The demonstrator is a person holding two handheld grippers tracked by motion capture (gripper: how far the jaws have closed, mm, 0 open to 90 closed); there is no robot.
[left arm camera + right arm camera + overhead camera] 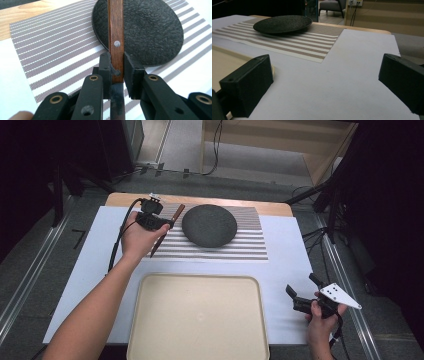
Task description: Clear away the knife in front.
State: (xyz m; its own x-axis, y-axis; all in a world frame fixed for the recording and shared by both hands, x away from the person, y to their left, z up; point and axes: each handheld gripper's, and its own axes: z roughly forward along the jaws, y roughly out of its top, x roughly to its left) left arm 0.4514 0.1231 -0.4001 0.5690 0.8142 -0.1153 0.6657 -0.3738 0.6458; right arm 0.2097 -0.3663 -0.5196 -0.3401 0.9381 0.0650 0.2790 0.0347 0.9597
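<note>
A knife [166, 229] with a brown wooden handle [116, 30] is clamped between the jaws of my left gripper [167, 223] at the left side of the striped placemat [250, 245]. In the left gripper view the handle points away over the dark round plate [152, 30], and the metal blade [117, 102] runs back toward the camera. The plate [209, 225] lies on the placemat just right of the knife. My right gripper [300, 292] sits low at the table's right front, open, with nothing between its jaws [325, 82].
A large empty beige tray [197, 320] lies at the front centre on the white table cover [285, 260]. A bare wooden strip [200, 200] borders the far table edge. Dark stands and cables stand around the table.
</note>
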